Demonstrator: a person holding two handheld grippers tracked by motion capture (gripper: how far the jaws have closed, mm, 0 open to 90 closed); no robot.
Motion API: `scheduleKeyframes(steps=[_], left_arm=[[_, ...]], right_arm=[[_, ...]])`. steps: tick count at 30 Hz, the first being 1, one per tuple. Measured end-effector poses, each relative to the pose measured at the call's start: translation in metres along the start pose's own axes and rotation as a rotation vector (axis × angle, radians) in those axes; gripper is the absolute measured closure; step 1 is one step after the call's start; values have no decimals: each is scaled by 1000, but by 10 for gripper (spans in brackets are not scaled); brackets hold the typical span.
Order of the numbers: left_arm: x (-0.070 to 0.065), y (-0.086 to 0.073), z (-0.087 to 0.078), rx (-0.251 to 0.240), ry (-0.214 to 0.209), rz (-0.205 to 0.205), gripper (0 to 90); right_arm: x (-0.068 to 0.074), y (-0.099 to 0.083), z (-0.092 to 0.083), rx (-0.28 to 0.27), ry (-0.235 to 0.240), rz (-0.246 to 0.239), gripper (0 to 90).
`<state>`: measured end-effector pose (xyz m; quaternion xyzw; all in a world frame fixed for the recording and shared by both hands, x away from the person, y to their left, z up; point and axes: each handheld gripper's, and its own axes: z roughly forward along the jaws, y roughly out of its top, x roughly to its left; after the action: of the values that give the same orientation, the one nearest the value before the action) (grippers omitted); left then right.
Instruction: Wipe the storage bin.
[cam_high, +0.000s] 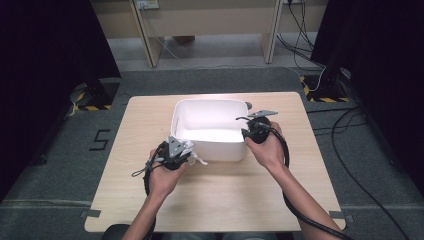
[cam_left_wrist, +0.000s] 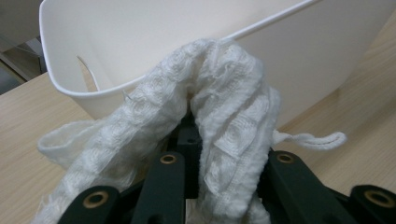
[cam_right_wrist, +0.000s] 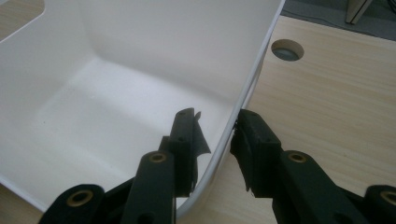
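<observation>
A white waffle-weave cloth (cam_left_wrist: 224, 102) is bunched between the jaws of my left gripper (cam_left_wrist: 217, 156), which is shut on it. The cloth's top leans against the outside of the white plastic tub (cam_left_wrist: 140, 42), just under its rim. From above, the left gripper (cam_high: 186, 150) and the cloth (cam_high: 196, 159) sit at the near left corner of the tub (cam_high: 210, 102). My right gripper (cam_right_wrist: 217, 133) straddles the tub's right wall (cam_right_wrist: 140, 93), one jaw inside and one outside, closed on the rim. The high view shows that gripper (cam_high: 246, 126) at the tub's right side. The tub's inside looks bare.
The tub stands mid-table on a light wooden table (cam_high: 215, 190). A round cable hole (cam_right_wrist: 286, 50) lies in the tabletop just beyond the tub's far right corner. Dark curtains and cables flank the table; grey floor surrounds it.
</observation>
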<state>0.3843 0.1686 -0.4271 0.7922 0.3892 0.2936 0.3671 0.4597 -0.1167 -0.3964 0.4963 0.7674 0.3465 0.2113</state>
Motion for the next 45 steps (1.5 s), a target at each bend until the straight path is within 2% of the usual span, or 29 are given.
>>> scheduleKeyframes(steps=[4,6,7,8,17,19,20,28,30,31,33,34,35,45], left_arm=[[-4,3,1,-5,-21,-1,746],[-5,4,1,-4,-7,2,746],[-6,5,2,-9,-27,6,746],[-6,5,2,-8,-11,6,746],[-7,5,3,-6,-28,6,746],[-7,5,3,-3,-10,11,746],[-8,4,5,-4,-27,10,746],[-9,0,9,13,-28,9,745],[-8,0,11,4,-28,24,746],[-9,-2,11,11,-30,10,745],[-9,-3,13,14,-31,11,745],[-8,-3,14,12,-31,26,745],[-9,-4,14,18,-32,10,745],[-10,-9,20,27,-35,15,746]], right_arm=[[0,0,0,0,-1,2,691],[1,0,0,1,-1,4,691],[0,0,0,0,-1,1,690],[0,0,0,0,-1,1,691],[0,0,0,2,0,1,687],[0,0,0,1,0,1,688],[0,0,0,1,0,2,688],[0,0,0,1,-1,-3,687],[0,0,0,1,-2,-5,687],[0,0,0,1,-2,-5,686],[1,0,0,1,-2,-5,686],[1,0,0,1,-2,-5,686],[0,0,0,1,-2,-5,685],[1,0,0,2,-3,-7,684]])
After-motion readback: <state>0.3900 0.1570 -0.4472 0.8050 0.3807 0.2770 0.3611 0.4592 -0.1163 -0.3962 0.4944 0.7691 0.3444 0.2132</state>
